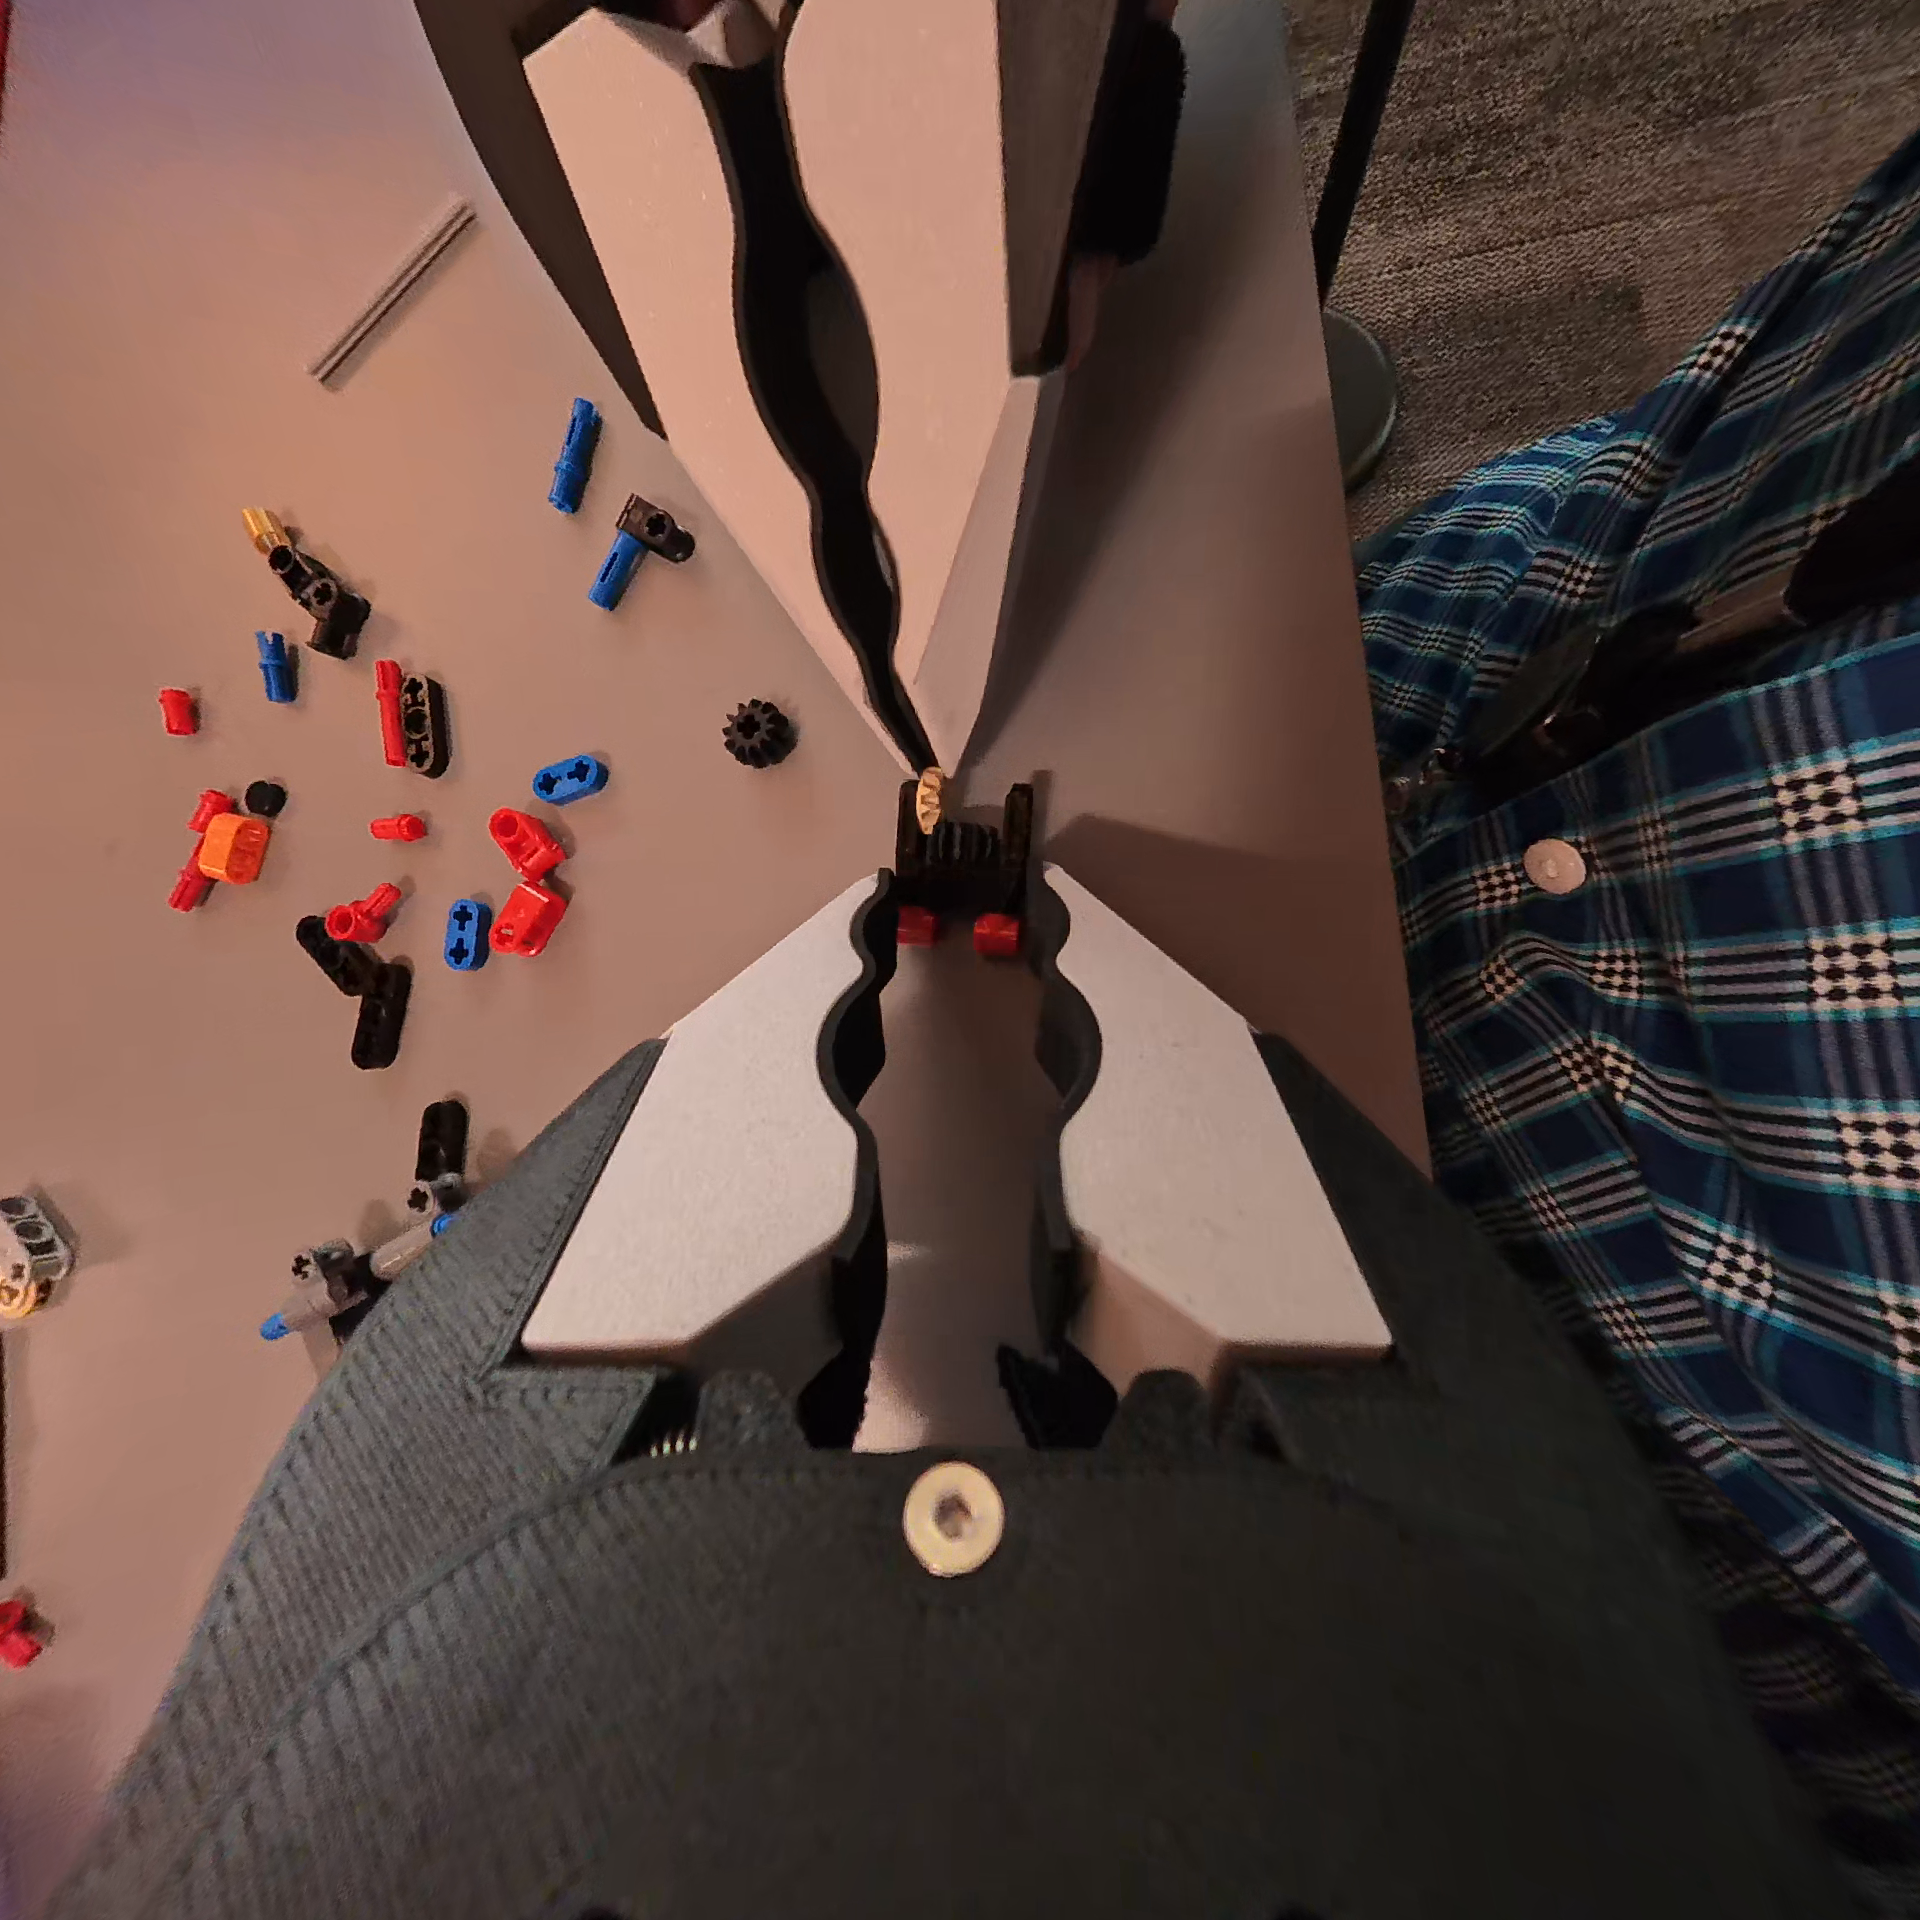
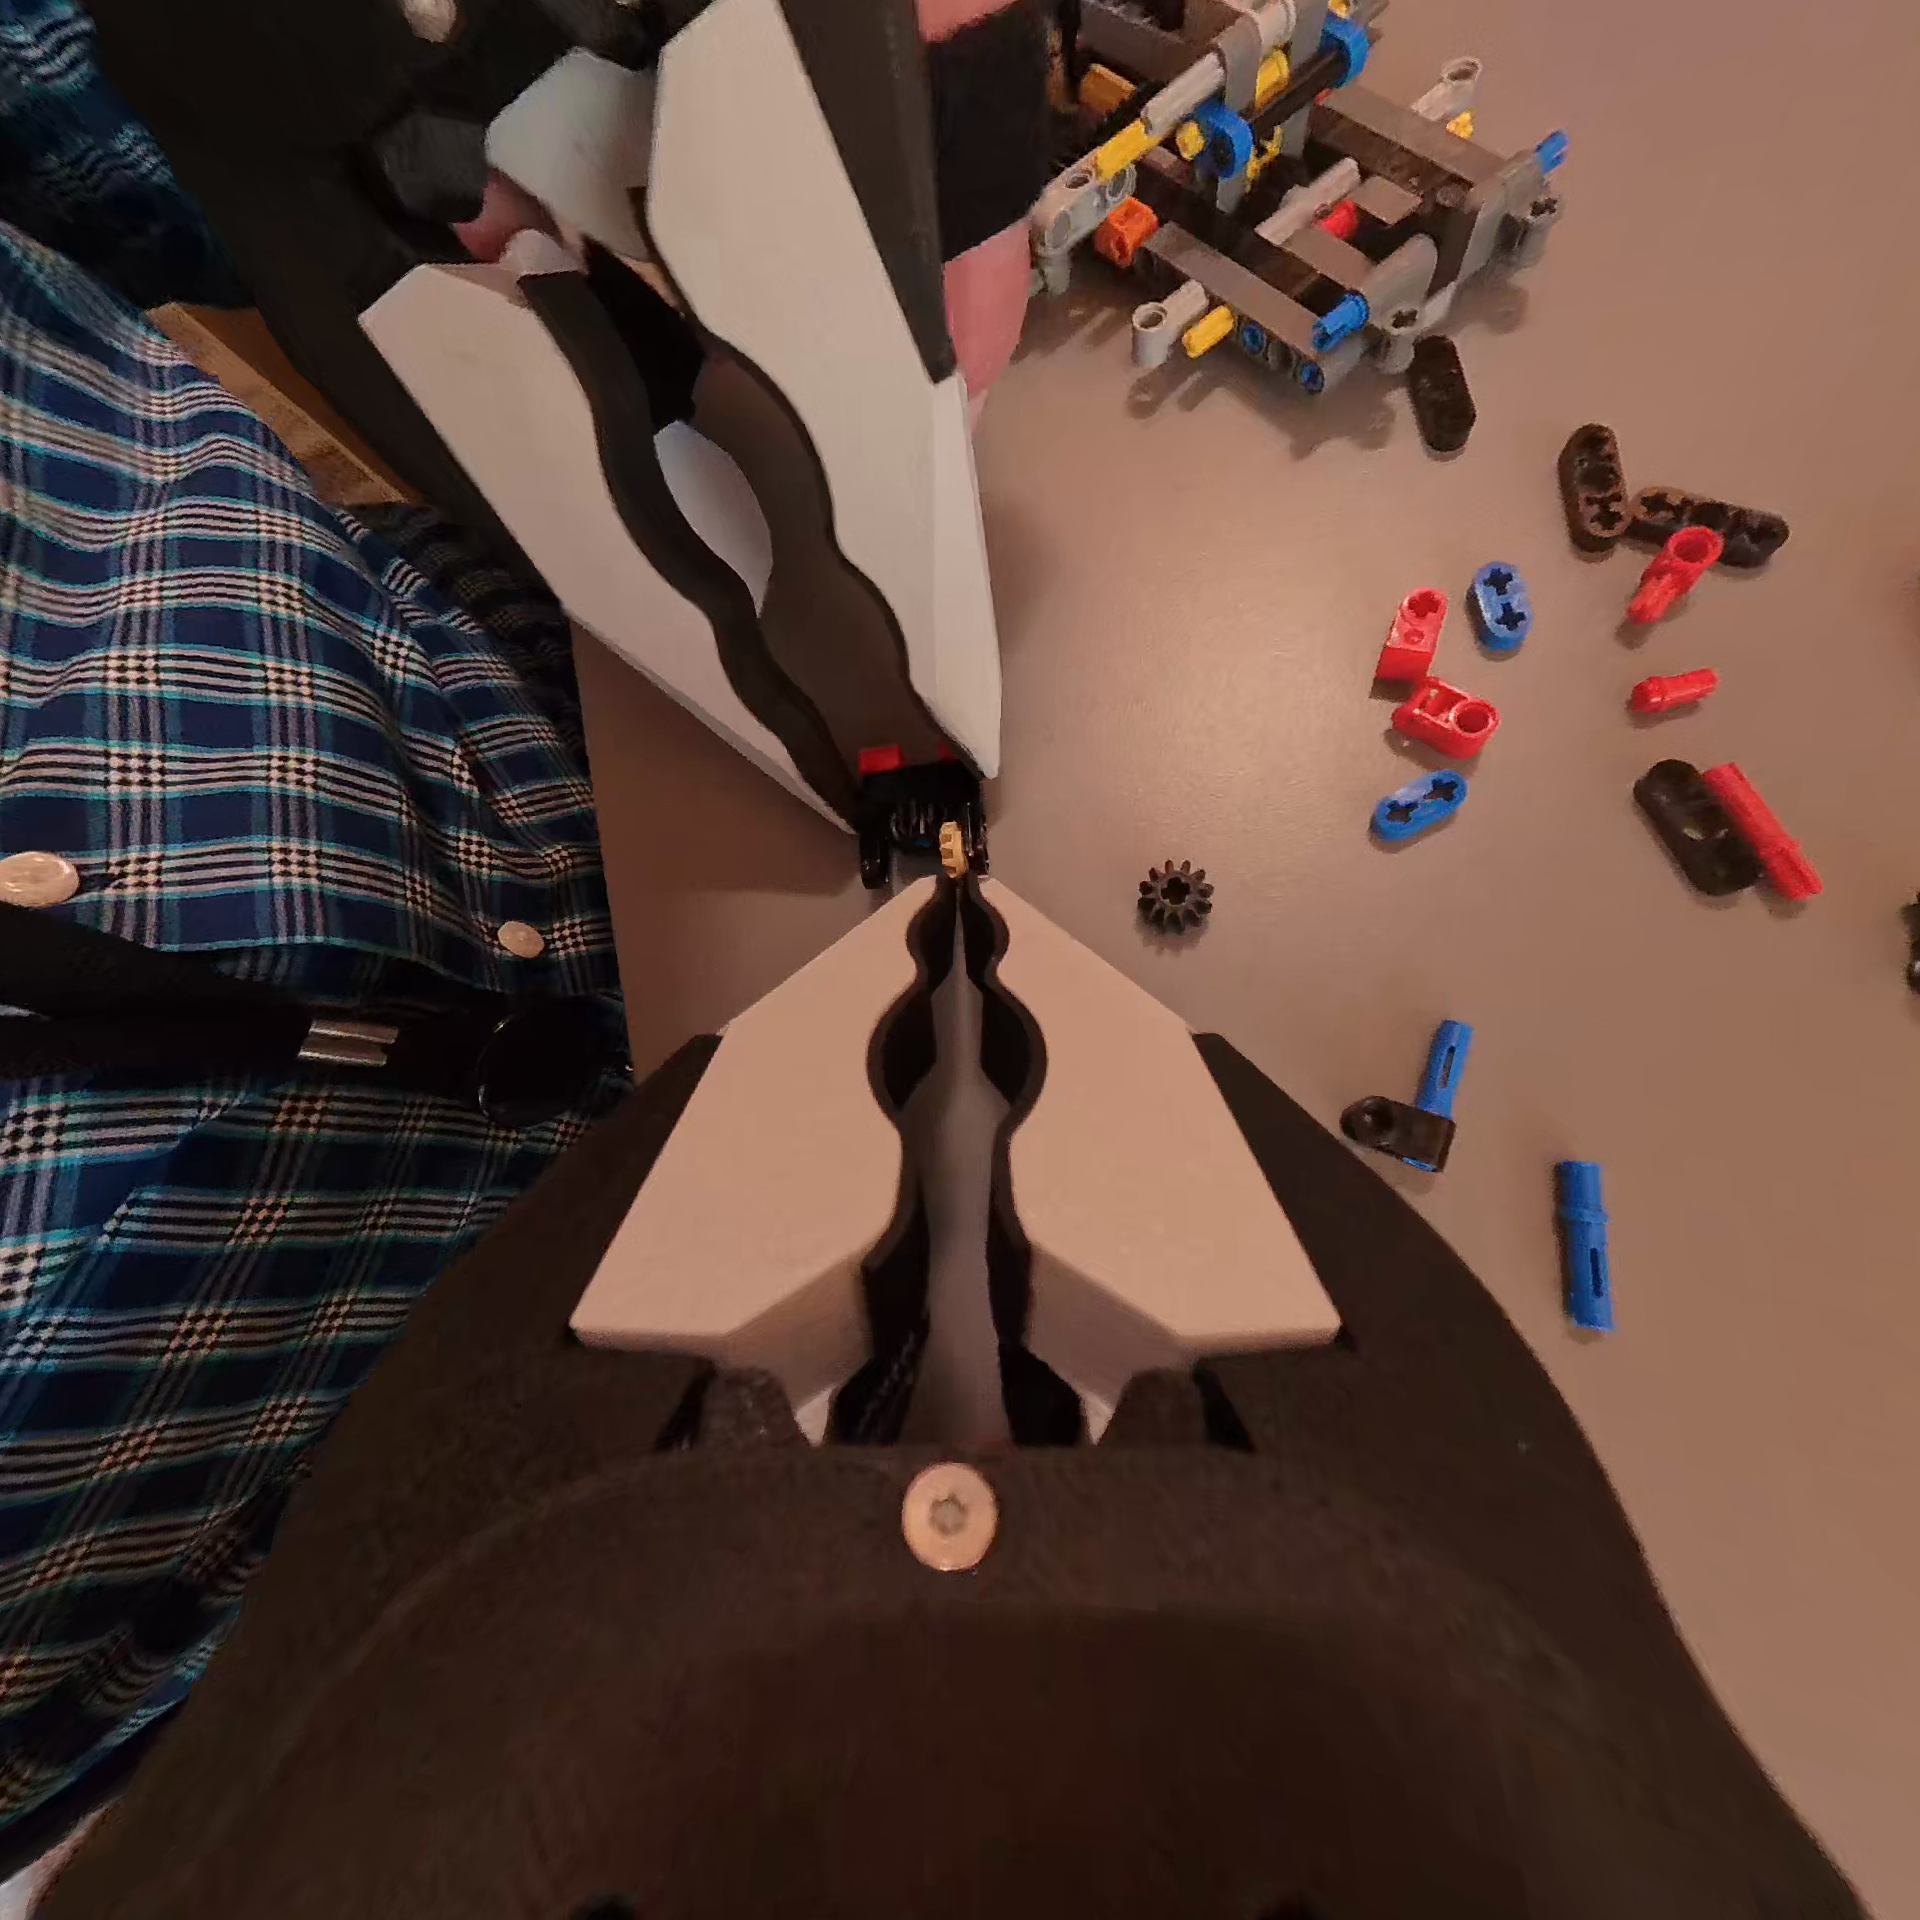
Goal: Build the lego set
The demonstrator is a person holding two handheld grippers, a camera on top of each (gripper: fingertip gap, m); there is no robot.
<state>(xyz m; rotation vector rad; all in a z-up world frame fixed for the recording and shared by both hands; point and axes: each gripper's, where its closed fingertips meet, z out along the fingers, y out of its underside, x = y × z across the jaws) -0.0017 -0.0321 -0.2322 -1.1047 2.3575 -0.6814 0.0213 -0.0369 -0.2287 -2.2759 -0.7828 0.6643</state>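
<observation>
The left tool (image 1: 961,914) and right tool (image 2: 956,883) meet tip to tip above the surface (image 2: 1247,1558) near its front edge, a small assembly (image 1: 961,862) between them. Loose lego pieces (image 2: 1455,717) lie scattered further in, a gear (image 2: 1175,894) nearest, and a partly built model (image 2: 1299,208) sits beyond.

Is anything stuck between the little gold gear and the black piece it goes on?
Nothing visible. The right tool pinches the gold gear right against the black piece, which the left tool holds.
</observation>
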